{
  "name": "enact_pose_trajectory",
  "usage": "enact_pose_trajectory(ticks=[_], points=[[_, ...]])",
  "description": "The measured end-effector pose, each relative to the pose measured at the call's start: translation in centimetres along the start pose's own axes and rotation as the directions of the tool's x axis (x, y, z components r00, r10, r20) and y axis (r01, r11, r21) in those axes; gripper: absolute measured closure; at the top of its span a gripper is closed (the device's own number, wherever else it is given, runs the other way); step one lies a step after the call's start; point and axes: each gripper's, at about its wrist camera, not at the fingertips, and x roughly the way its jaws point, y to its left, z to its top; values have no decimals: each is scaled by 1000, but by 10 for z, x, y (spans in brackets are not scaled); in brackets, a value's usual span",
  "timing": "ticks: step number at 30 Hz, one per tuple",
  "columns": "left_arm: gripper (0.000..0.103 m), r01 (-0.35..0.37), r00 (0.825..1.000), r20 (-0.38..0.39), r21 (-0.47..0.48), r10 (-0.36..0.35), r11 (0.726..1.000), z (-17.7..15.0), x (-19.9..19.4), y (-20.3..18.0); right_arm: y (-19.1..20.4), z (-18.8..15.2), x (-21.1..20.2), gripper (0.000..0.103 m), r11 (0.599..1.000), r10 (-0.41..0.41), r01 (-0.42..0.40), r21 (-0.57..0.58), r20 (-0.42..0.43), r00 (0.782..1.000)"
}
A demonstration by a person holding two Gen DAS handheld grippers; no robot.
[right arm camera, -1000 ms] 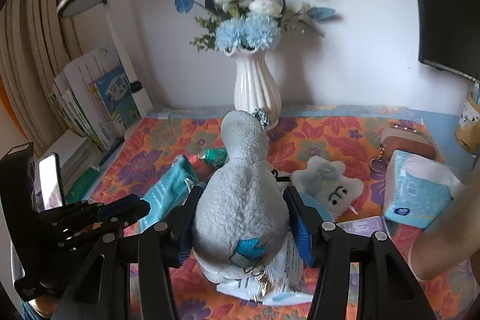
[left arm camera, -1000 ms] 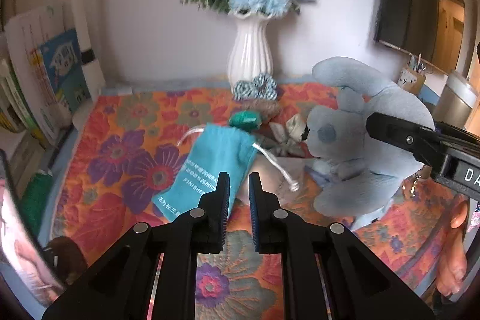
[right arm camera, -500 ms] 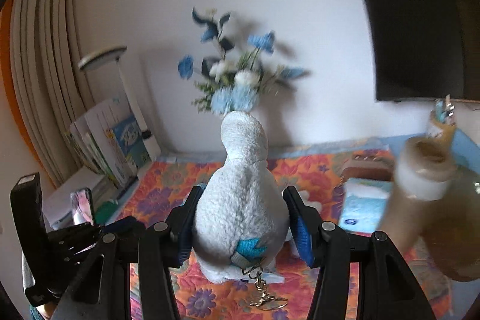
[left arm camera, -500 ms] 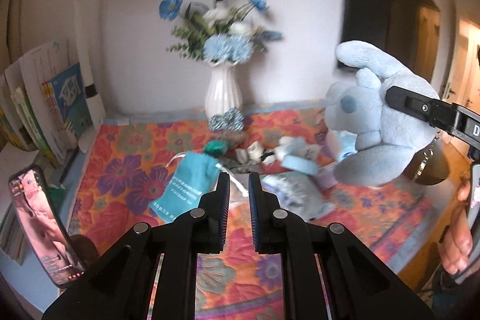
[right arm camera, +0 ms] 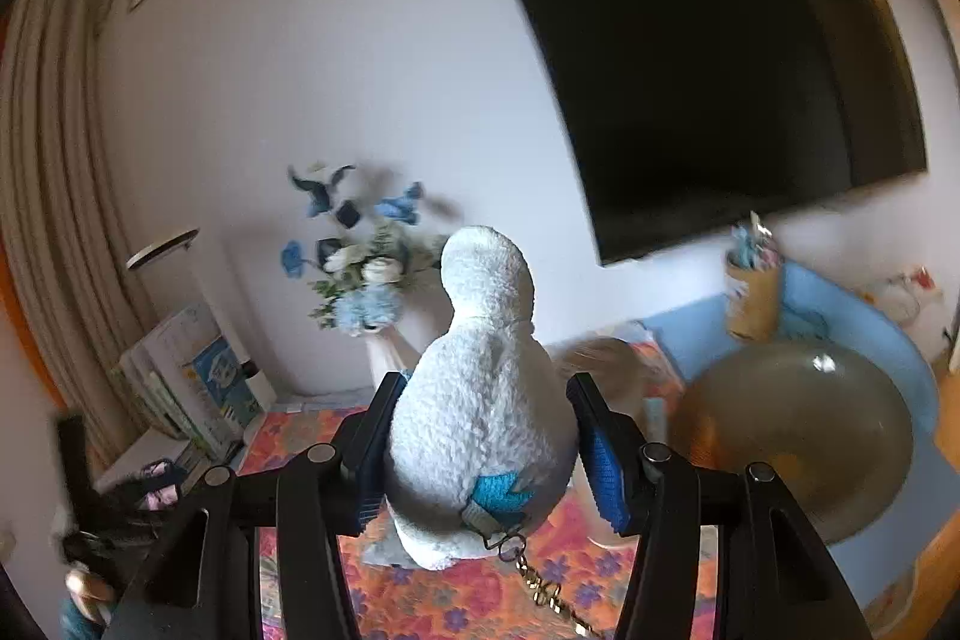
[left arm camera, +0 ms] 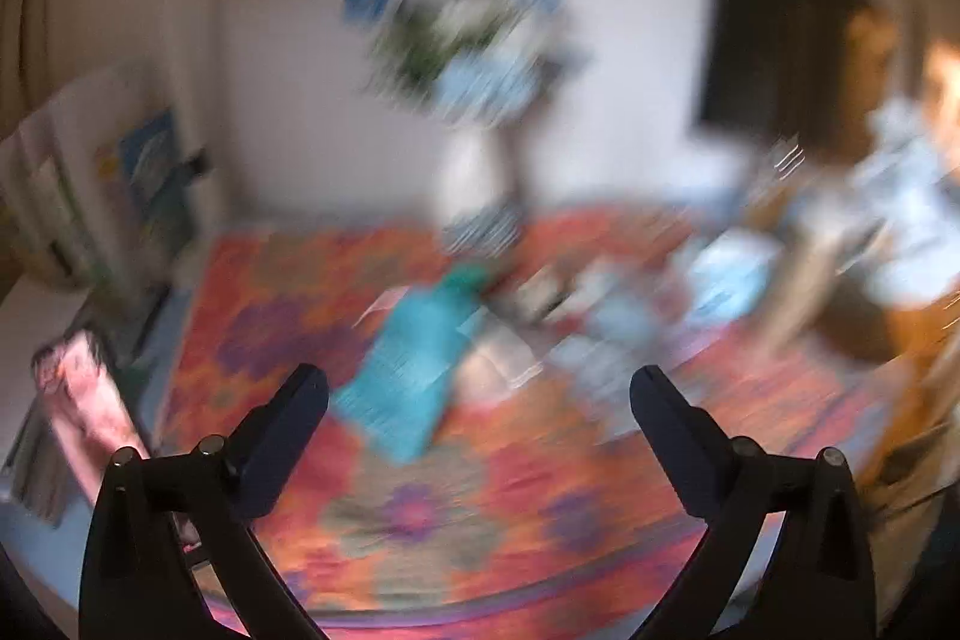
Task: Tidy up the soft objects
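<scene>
A flat black television (right arm camera: pixel 708 70) hangs on the pale wall, the largest shape in the right wrist view. Below it a quilted floral table cover (left arm camera: pixel 420 508) in orange, red and purple spreads over the table, heavily blurred in the left wrist view. A round, glossy, translucent brownish bowl (right arm camera: pixel 804 430) sits at the right. The right gripper (right arm camera: pixel 480 451) pinches a fluffy white plush toy (right arm camera: pixel 480 388), pear-shaped with a rounded head, between its blue ribbed pads, lifted above the cover; a metal keychain (right arm camera: pixel 540 586) dangles from it. A ribbed white vase (left arm camera: pixel 474 178) carries blue and white flowers. A teal fabric drawstring pouch (left arm camera: pixel 414 364) lies flat on the cover. The left gripper (left arm camera: pixel 480 400) is spread wide, holding nothing.
</scene>
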Motion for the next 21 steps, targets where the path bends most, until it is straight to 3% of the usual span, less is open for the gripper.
enact_pose_trajectory(ticks=[2,3,4,8,10,11,12,16,21], points=[[14,-67,990,-125,13,68,998,-21,47,12,-14,-4,1,50,999,-12,12,35,-11,1000],[31,-79,982,-169,13,80,997,-28,64,15,-20,-7,2,50,999,-13,14,47,-18,1000],[39,-93,974,-207,22,96,995,-34,81,16,-24,-8,5,50,998,-14,16,59,-29,999],[43,-171,944,-266,117,197,978,-40,136,18,-33,-14,12,50,997,-24,28,68,-56,998],[76,-190,931,-291,124,219,974,-38,153,22,-35,-17,12,50,997,-36,39,60,-56,998],[82,-166,930,-315,101,190,981,-37,162,28,-35,-17,13,50,998,-40,43,55,-57,998],[94,-149,932,-322,80,167,986,-36,166,32,-35,-17,13,50,998,-43,46,53,-56,997],[97,-139,958,-250,33,142,990,-30,145,28,-40,-16,13,50,996,-56,59,66,-48,997],[97,-49,993,-106,-27,46,998,-8,85,8,-45,-9,-1,50,995,-53,53,83,-3,999]])
